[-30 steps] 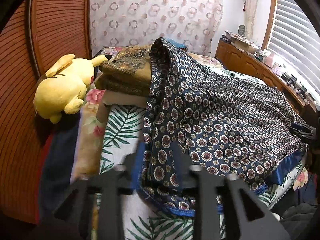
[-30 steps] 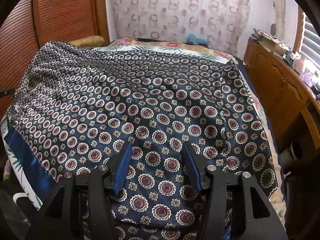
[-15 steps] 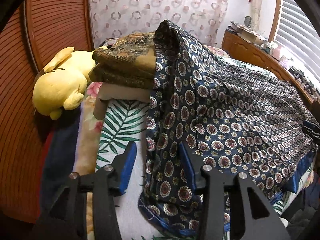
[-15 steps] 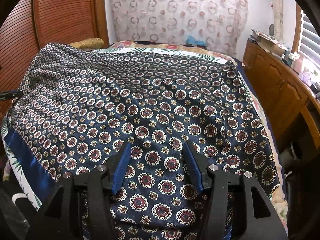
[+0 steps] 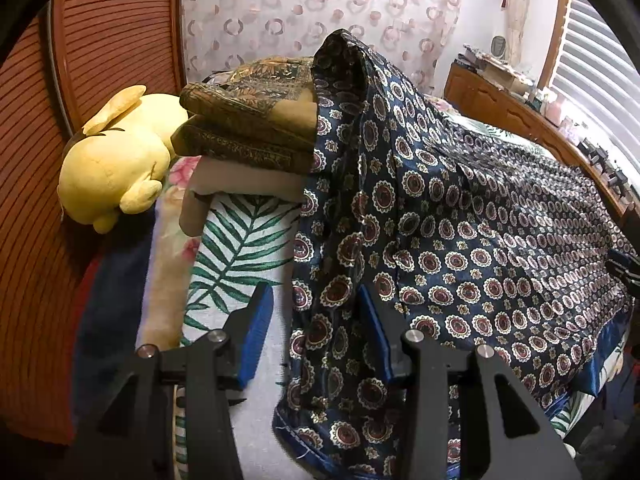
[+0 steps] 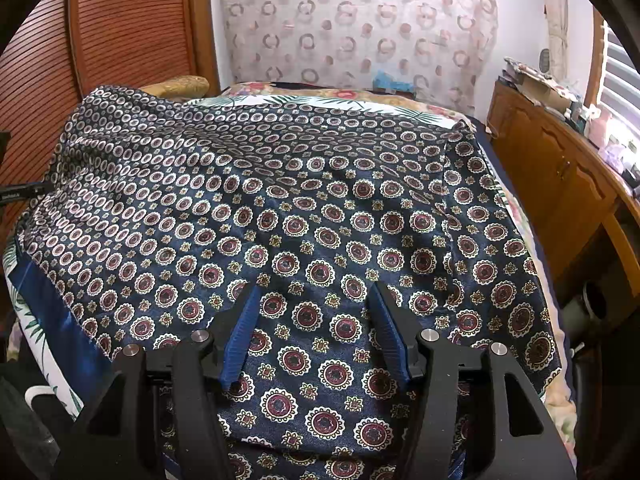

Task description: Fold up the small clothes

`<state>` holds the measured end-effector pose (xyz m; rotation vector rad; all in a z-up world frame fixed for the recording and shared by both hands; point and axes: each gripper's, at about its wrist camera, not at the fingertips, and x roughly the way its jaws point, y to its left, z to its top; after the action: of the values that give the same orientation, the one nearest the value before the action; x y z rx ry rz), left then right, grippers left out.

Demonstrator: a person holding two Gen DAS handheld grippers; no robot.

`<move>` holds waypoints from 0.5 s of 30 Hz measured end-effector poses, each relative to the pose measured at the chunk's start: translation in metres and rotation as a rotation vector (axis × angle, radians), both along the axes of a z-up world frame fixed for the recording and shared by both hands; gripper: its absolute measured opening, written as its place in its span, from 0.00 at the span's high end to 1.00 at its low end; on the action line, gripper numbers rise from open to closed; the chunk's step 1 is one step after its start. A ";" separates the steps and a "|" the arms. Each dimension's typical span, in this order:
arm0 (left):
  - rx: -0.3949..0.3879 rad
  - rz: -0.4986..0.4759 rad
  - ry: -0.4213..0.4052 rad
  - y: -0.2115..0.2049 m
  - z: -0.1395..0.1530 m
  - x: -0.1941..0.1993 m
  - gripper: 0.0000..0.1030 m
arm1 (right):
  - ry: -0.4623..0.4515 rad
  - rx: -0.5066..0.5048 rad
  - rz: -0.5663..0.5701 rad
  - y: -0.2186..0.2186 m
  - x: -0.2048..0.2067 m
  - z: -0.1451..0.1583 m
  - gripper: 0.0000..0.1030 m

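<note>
A navy cloth with round red-and-cream medallions [image 6: 320,200] lies spread over the bed. In the left wrist view the same cloth [image 5: 460,240] rises at its far left corner against a stack of folded fabrics. My left gripper [image 5: 316,316] is open at the cloth's left border. The loose hem hangs between its blue pads and is not pinched. My right gripper [image 6: 314,312] is open low over the near right part of the cloth. Flat fabric shows between its blue pads [image 6: 242,328], which do not press on it.
A stack of folded brown-gold fabrics [image 5: 248,128] and a yellow plush toy [image 5: 112,168] sit at the bed's left. The leaf-print sheet [image 5: 236,240] shows beside the cloth. A slatted wooden door [image 5: 100,40] stands left. A cluttered wooden sideboard [image 6: 560,176] runs along the right.
My left gripper has slid left off the cloth's near corner and sunk a little, so the hem now hangs between its pads. The right gripper has stayed put.
</note>
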<state>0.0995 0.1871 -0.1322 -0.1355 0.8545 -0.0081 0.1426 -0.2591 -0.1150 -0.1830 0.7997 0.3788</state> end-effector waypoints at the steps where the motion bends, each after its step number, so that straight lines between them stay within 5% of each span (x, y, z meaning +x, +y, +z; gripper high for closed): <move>1: -0.003 -0.005 -0.002 0.001 0.000 0.000 0.58 | 0.000 0.000 0.000 0.000 0.000 0.000 0.44; 3: -0.019 -0.019 -0.010 0.000 0.001 0.000 0.61 | 0.000 0.000 0.001 0.000 0.000 0.000 0.44; 6: -0.042 -0.049 -0.014 -0.003 0.002 0.000 0.91 | 0.000 0.000 0.001 0.002 0.000 0.000 0.44; 7: -0.045 -0.057 -0.021 -0.006 0.005 -0.001 0.94 | 0.000 0.002 0.002 0.003 0.000 0.000 0.44; 15: -0.037 -0.170 -0.146 -0.044 0.058 -0.014 1.00 | 0.007 0.049 -0.007 -0.007 -0.006 0.006 0.44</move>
<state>0.0854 0.1429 -0.0745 -0.0954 0.7182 -0.1909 0.1370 -0.2660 -0.1089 -0.1328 0.7970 0.3927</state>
